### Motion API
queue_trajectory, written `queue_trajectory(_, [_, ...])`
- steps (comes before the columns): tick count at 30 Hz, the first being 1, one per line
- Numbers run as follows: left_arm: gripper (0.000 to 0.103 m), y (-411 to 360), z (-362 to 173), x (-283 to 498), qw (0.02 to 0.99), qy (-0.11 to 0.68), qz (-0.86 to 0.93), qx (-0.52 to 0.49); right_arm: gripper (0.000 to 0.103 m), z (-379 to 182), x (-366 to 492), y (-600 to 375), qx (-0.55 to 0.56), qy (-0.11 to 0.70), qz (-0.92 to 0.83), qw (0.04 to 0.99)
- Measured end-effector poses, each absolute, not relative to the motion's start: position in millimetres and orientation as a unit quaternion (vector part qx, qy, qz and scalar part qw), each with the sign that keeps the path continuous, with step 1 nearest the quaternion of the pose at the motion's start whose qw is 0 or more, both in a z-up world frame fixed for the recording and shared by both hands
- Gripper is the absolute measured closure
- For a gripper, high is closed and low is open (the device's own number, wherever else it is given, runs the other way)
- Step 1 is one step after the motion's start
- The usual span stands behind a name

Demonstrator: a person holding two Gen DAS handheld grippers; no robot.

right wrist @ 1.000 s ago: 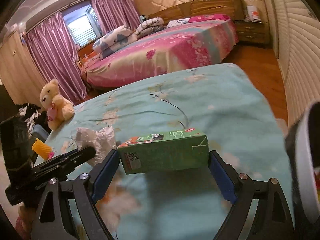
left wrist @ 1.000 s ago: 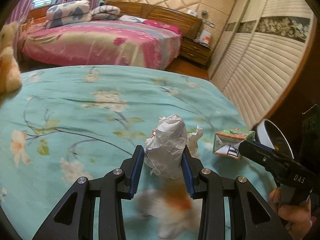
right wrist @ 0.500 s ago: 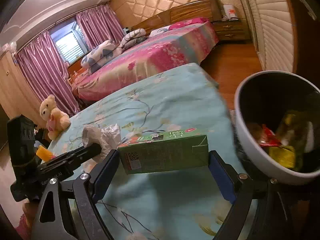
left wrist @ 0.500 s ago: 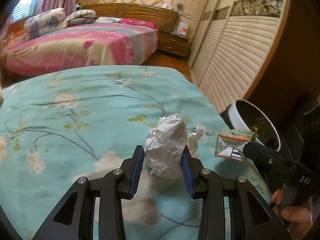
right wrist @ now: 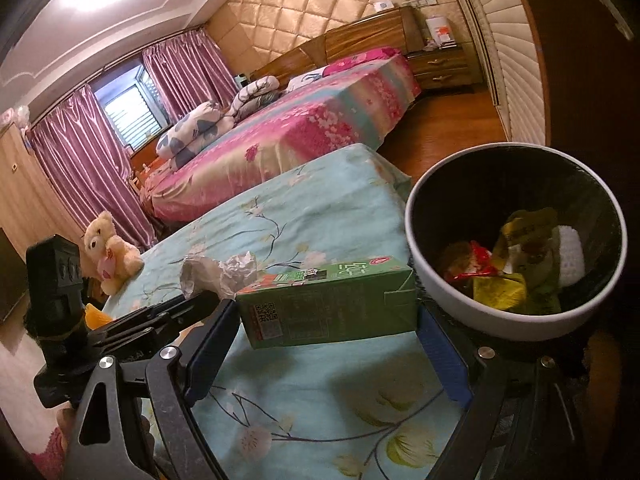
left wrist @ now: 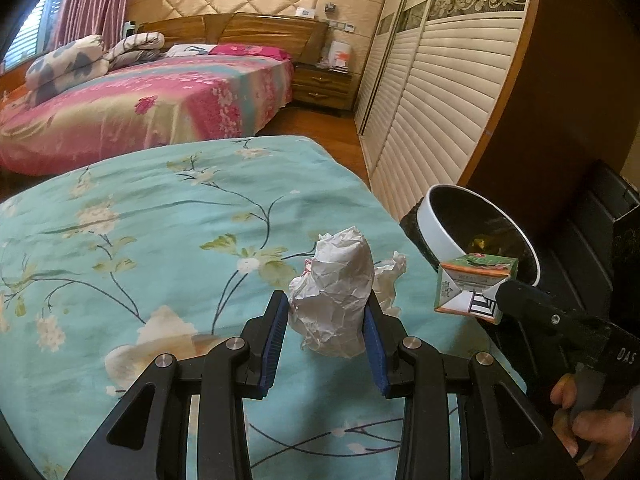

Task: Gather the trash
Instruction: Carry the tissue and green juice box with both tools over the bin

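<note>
My left gripper (left wrist: 326, 322) is shut on a crumpled white paper wad (left wrist: 334, 296) and holds it above the teal floral bedspread (left wrist: 160, 240). My right gripper (right wrist: 328, 316) is shut on a green drink carton (right wrist: 328, 304), held lengthwise between the blue pads, just left of the white-rimmed trash bin (right wrist: 472, 312). The bin (left wrist: 434, 232) stands off the bed's right edge and holds several wrappers (right wrist: 508, 264). The carton (left wrist: 472, 284) shows in the left wrist view in front of the bin's rim. The paper wad (right wrist: 224, 272) and left gripper show at left in the right wrist view.
A teddy bear (right wrist: 110, 252) sits at the bed's far left edge. A pink bed (left wrist: 140, 100) lies beyond. Louvered wardrobe doors (left wrist: 432, 92) line the right wall. A wooden nightstand (left wrist: 324, 84) stands at the back. A dark cabinet (left wrist: 560, 100) rises behind the bin.
Both grippers have swung right toward the bin with their loads. The bin has come fully into view and now sits close beside the carton.
</note>
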State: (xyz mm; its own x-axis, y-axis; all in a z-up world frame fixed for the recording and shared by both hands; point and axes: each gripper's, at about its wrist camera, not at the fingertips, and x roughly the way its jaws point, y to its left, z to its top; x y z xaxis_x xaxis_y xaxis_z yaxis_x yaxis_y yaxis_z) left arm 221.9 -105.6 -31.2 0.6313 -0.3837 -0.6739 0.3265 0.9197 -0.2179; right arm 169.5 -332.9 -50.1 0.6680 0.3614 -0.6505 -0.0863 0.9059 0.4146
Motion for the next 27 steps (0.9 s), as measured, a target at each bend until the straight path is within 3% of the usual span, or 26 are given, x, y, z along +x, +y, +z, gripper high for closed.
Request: queue_trajectory(27, [0.068, -158.5, -21.4, 213.4, 0.898, 0.378, -0.224, -0.011, 0.013, -35.6, 145.0, -370.7, 0.197, 0.367, 0.106, 0.903])
